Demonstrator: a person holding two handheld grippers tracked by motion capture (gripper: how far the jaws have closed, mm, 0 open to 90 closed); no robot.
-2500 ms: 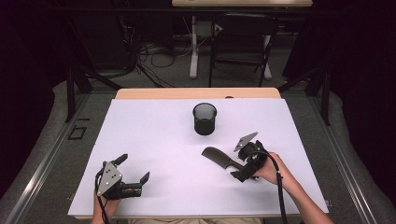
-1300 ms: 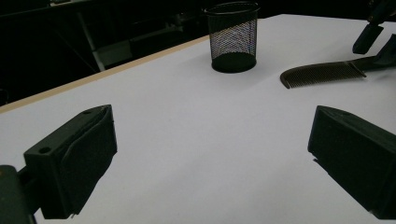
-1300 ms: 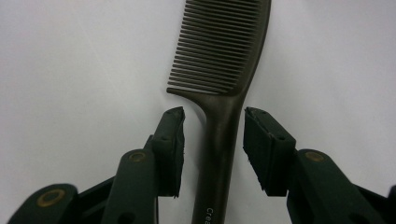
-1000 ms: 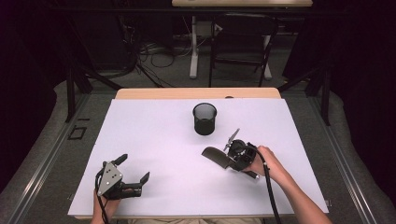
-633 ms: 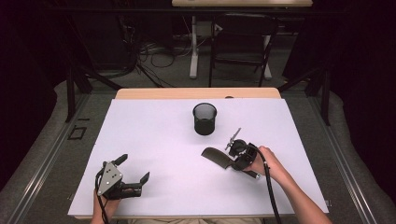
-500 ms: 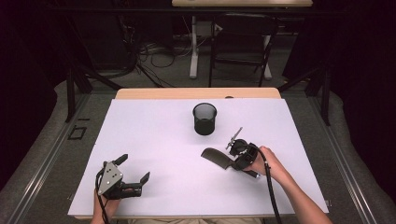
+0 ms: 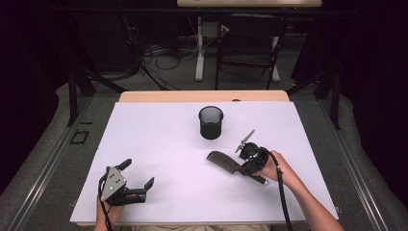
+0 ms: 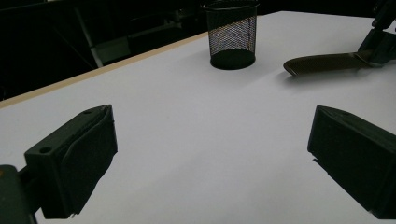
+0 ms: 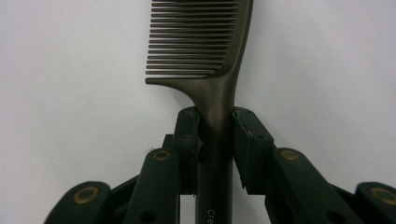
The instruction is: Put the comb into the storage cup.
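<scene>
Gripping the comb [image 9: 215,93] by its narrow handle, the right gripper [image 9: 215,154] risks it pivoting; left gripper [image 8: 210,158] stands open, empty.

Dark brown comb [image 9: 212,56], black mesh cup [image 7: 211,122] beyond it, white table [image 7: 159,139], black grippers [image 7: 137,180]

Comb [image 9: 212,70]: smooth dark plastic, slight sheen. Cup [image 7: 210,122]: black wire mesh. Table [image 7: 159,144]: matt white surface, wood edge.
</scene>
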